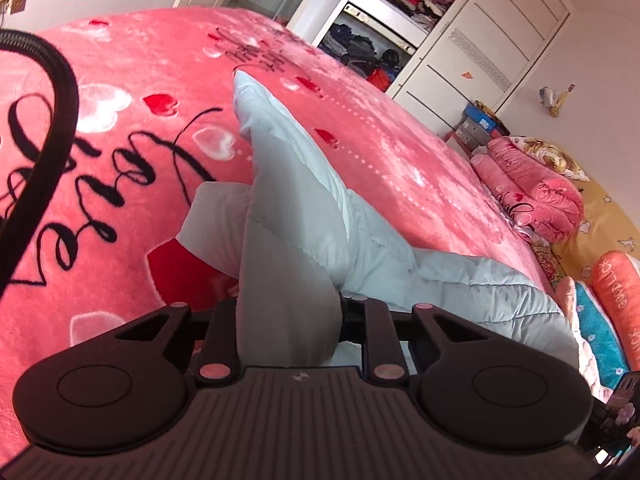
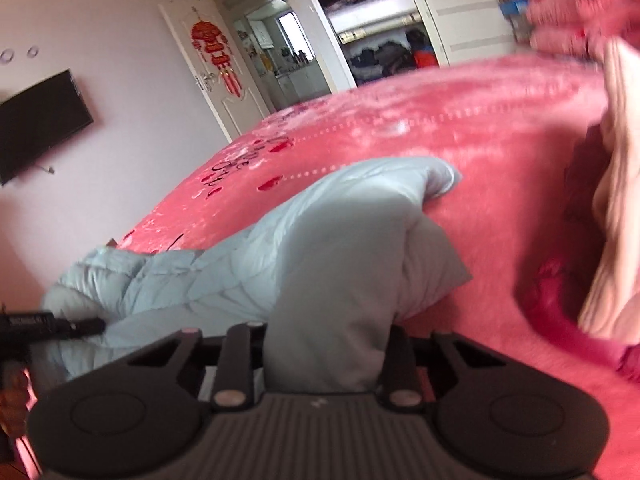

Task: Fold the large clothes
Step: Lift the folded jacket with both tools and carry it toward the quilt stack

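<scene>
A pale blue quilted jacket (image 1: 304, 216) lies on a pink plush bed blanket (image 1: 132, 92) with hearts and black script. My left gripper (image 1: 290, 320) is shut on a fold of the jacket, which rises between its fingers and hides the tips. In the right wrist view the same jacket (image 2: 320, 240) stretches from lower left to a raised sleeve end. My right gripper (image 2: 326, 344) is shut on another fold of the jacket, held above the blanket (image 2: 460, 140). The left gripper's black body (image 2: 36, 326) shows at the left edge.
A black cable (image 1: 52, 120) arcs over the bed at left. Folded pink quilts (image 1: 532, 188) and pillows (image 1: 616, 304) lie at the bed's right side. A pinkish folded cloth (image 2: 616, 200) sits at right. An open wardrobe (image 1: 384, 20), a door (image 2: 216, 60) and a wall TV (image 2: 40, 120) stand behind.
</scene>
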